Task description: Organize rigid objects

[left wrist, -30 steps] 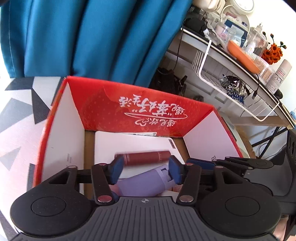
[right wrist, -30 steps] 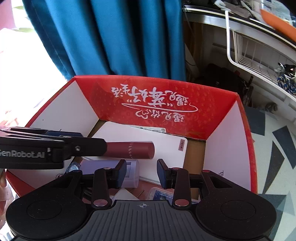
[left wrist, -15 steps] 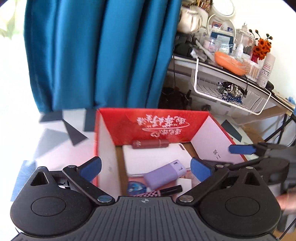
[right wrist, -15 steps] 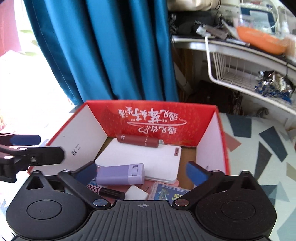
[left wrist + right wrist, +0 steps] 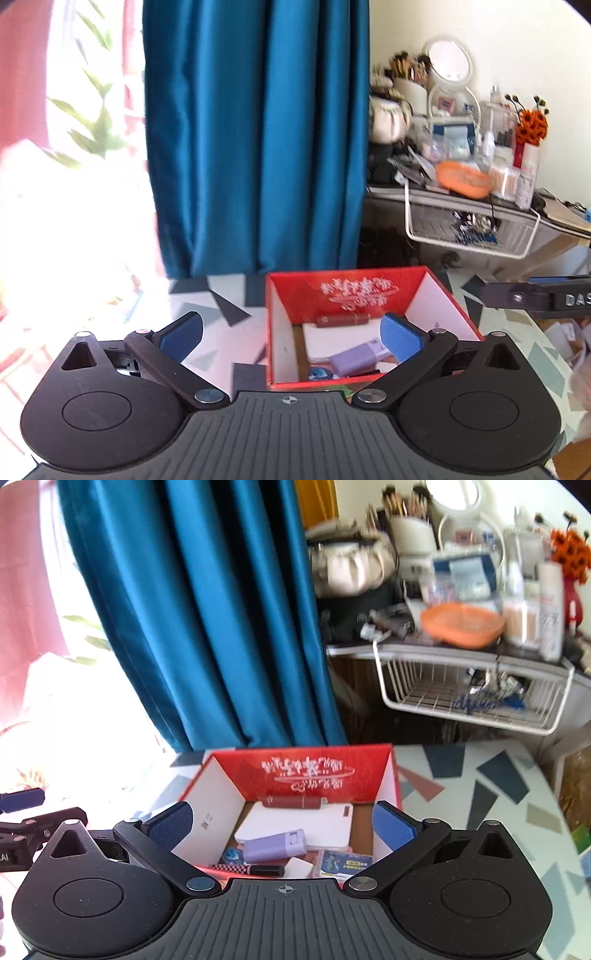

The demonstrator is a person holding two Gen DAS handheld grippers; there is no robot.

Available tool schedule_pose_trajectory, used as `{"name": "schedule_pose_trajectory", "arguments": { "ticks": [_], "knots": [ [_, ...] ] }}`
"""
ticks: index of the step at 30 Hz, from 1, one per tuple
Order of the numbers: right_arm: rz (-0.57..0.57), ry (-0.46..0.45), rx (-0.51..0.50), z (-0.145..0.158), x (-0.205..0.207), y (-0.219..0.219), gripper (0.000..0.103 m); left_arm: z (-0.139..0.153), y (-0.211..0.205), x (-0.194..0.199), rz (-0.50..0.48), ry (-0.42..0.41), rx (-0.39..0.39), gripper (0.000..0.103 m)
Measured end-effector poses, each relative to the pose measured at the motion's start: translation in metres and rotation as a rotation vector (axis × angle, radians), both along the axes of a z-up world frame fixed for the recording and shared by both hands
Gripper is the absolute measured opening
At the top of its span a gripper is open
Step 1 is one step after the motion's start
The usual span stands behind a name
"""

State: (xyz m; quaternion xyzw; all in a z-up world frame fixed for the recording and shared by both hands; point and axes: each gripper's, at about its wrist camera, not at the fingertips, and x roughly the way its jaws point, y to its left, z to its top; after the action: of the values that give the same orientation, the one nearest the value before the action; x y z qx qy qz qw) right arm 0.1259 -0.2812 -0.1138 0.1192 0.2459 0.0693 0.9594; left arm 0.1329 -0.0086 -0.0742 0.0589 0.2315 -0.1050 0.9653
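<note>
Both claws wide, empty: left claw (image 5: 291, 338), right claw (image 5: 282, 821). Red cardboard box (image 5: 380, 764) ahead, lower centre frame. Dark-red cylindrical tube (image 5: 295, 802) lies crosswise; right claw nearer, judged.

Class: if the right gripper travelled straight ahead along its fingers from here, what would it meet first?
Probably the red box: the open right gripper points at its interior, towards the white flat case and maroon tube; depth is uncertain.
</note>
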Motion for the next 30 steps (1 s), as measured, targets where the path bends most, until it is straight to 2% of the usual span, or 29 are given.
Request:
{"name": "schedule_pose_trajectory", "arguments": {
  "ticks": [4,10,17,23,30],
  "knots": [
    [-0.041,-0.048,-0.036,0.021,-0.039,0.003,0.103,0.027,0.004,-0.036,0.060,-0.079,0.013,0.103],
    [-0.067,-0.093,0.006,0.040,-0.092,0.006,0.103,0.056,0.017,-0.081,0.084,-0.143,-0.087,0.103],
    [-0.120,-0.101,-0.048,0.054,-0.129,0.015,0.103,0.055,0.018,-0.109,0.110,-0.138,-0.080,0.103],
    [-0.109,-0.064,-0.022,0.050,-0.137,0.017,0.103,0.052,0.012,-0.117,0.118,-0.126,-0.063,0.103],
    [-0.127,-0.113,-0.086,0.056,-0.143,0.025,0.103,0.050,0.018,-0.119,0.119,-0.113,-0.068,0.103]
  ]
}}
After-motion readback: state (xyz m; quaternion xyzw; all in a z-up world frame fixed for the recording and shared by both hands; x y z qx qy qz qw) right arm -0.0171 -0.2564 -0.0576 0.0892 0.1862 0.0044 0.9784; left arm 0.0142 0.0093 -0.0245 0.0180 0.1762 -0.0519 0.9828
